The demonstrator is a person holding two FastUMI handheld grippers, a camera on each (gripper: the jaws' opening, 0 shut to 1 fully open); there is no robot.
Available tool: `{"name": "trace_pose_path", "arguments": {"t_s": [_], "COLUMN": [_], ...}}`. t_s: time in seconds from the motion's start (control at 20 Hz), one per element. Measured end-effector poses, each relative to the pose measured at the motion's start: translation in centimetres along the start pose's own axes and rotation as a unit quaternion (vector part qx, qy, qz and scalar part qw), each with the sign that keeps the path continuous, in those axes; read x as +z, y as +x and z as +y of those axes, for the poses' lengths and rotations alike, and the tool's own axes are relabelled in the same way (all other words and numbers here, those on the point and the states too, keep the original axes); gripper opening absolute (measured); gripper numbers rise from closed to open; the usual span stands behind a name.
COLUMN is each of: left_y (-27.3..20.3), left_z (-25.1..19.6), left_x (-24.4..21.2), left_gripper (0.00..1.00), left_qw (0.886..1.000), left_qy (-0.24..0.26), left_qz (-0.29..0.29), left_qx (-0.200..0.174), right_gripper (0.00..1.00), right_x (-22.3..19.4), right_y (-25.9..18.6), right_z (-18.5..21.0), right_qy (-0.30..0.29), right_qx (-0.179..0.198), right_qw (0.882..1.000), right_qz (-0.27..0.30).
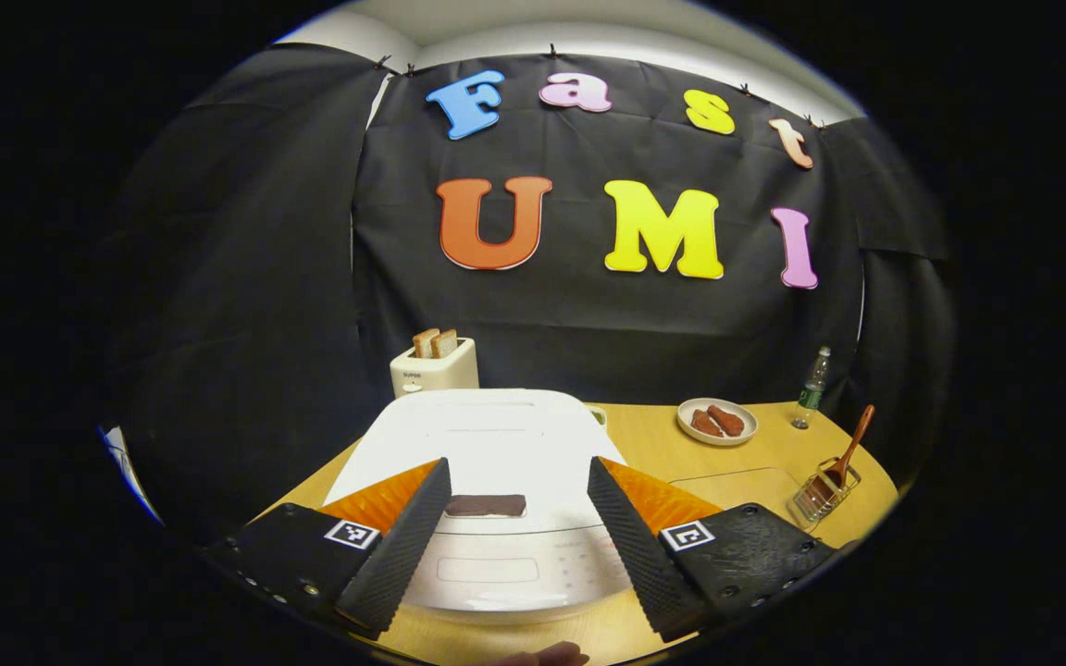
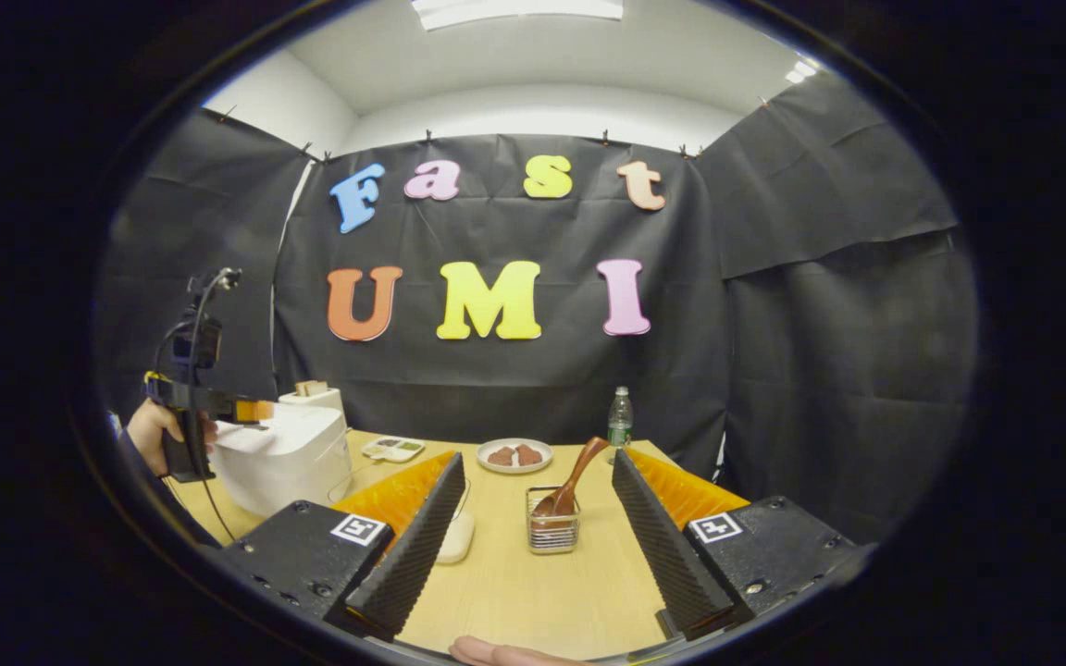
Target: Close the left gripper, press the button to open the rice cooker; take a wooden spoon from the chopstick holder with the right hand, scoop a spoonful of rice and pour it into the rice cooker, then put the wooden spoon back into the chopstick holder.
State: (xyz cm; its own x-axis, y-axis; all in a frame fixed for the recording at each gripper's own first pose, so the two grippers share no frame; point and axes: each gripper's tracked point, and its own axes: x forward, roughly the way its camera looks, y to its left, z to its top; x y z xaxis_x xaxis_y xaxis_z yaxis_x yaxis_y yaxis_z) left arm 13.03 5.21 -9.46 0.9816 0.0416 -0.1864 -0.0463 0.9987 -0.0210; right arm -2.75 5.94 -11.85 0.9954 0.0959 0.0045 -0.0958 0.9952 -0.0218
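Left gripper view looks down on the closed white cooker, its dark button between the spread fingers of the left gripper, neither touching it. Off to the right, the spoon leans in the wire holder. Right gripper hangs wide open over the table, holder straight ahead and well apart.

Black cloth walls, white ceiling, wooden table.

Left tongs: ribbed fingers; square tags; screws; cable.
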Motion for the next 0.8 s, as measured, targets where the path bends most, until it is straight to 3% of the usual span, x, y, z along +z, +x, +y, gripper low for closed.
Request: {"name": "trace_pose_path", "arguments": {"t_s": [0.2,0.35,0.6,0.8], "left_y": [-4.5,-8.3,-13.5,-17.0], "left_z": [-2.1,-2.8,-6.4,-6.4], "left_x": [3.1,4.3,3.7,2.8], "left_gripper": [0.94,0.94,0.94,0.94], "left_qw": [0.999,0.997,0.993,0.991], "left_qy": [-0.025,-0.011,-0.012,0.015], "left_qz": [-0.044,-0.074,-0.092,-0.109], "left_qx": [-0.021,-0.022,-0.071,-0.075], "right_gripper": [1.0,1.0,1.0,1.0], "right_x": [0.1,0.1,0.9,1.1], "right_y": [0.0,0.0,-0.6,-1.1], "right_z": [0.0,-0.1,1.1,0.7], "right_qy": [0.0,0.004,0.013,0.013], "right_qx": [-0.003,-0.004,0.005,0.0], "right_qw": [1.0,1.0,1.0,1.0], "right_qz": [0.0,0.002,-0.002,0.006]}}
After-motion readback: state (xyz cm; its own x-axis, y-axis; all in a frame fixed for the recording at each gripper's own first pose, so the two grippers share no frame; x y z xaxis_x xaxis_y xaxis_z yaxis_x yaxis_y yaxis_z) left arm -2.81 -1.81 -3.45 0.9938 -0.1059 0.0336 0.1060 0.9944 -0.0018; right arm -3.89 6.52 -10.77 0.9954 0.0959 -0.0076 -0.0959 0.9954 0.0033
